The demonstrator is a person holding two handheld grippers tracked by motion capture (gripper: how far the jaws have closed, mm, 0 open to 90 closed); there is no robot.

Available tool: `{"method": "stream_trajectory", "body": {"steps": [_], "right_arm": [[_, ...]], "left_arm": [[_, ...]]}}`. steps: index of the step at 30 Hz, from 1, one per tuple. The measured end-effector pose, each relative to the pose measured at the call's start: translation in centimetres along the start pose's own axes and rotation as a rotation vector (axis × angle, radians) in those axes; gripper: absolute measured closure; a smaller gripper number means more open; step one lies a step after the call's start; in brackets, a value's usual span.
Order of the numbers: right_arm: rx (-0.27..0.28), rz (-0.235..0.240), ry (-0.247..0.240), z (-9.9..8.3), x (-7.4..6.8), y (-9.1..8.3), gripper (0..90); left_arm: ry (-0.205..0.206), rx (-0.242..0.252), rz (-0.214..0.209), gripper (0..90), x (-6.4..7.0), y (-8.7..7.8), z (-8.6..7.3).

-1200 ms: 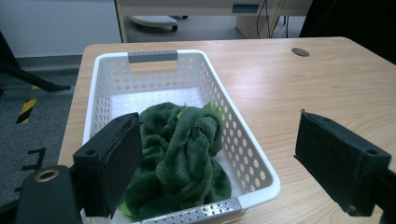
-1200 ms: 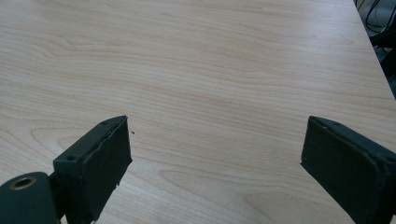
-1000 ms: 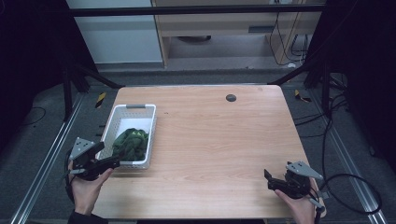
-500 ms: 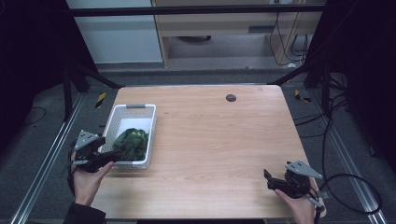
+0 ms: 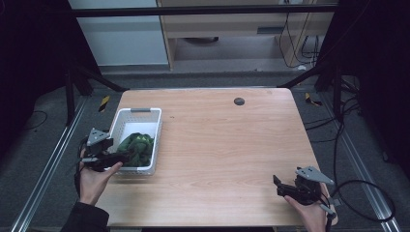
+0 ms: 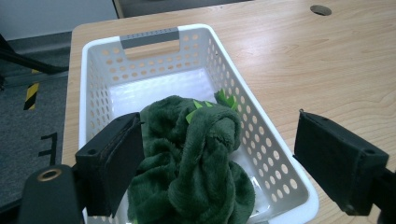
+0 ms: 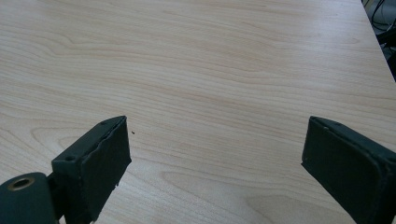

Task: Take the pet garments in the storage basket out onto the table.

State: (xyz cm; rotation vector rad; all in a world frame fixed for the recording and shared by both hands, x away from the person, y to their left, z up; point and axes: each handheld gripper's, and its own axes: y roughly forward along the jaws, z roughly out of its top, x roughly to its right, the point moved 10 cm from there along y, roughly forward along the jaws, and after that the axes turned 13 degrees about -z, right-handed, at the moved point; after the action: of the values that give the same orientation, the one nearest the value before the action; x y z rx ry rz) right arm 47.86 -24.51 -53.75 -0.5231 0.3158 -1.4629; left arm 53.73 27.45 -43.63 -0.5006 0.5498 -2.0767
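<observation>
White basket walls around green cloth

A lab or test workspace. A plain wooden table with a round cable hole stands inside a dark metal frame. Loose cables trail over grey carpet, yellow-and-black warning tape marks the floor, and pale cabinets line the back wall.

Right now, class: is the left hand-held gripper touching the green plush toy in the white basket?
Cannot tell. In the left gripper view the left hand-held gripper is open with its jaws either side of the green plush toy; one jaw overlaps it, showing neither contact nor gap.
</observation>
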Motion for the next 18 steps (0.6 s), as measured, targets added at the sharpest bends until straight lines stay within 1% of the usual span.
{"method": "stream_trajectory", "body": {"steps": [3,4,9,12,18], "right_arm": [[-0.001,0.001,0.0,0.0,0.0,0.0,7.8],[-0.003,0.004,0.002,0.0,0.0,0.0,7.8],[0.001,0.002,-0.002,0.1,0.0,0.0,7.8],[0.0,0.003,0.004,0.1,0.0,0.0,7.8],[-0.001,0.004,0.005,0.1,0.0,0.0,7.8]], "left_arm": [[0.0,-0.009,0.0,14.9,0.0,0.2,0.1],[0.004,-0.024,-0.002,14.9,-0.1,0.4,0.0],[0.01,-0.056,0.001,14.9,-0.3,1.1,-0.1],[0.011,-0.069,0.002,14.9,-0.4,1.3,-0.1],[0.026,-0.114,-0.002,15.5,-0.7,1.9,-0.1]]}}
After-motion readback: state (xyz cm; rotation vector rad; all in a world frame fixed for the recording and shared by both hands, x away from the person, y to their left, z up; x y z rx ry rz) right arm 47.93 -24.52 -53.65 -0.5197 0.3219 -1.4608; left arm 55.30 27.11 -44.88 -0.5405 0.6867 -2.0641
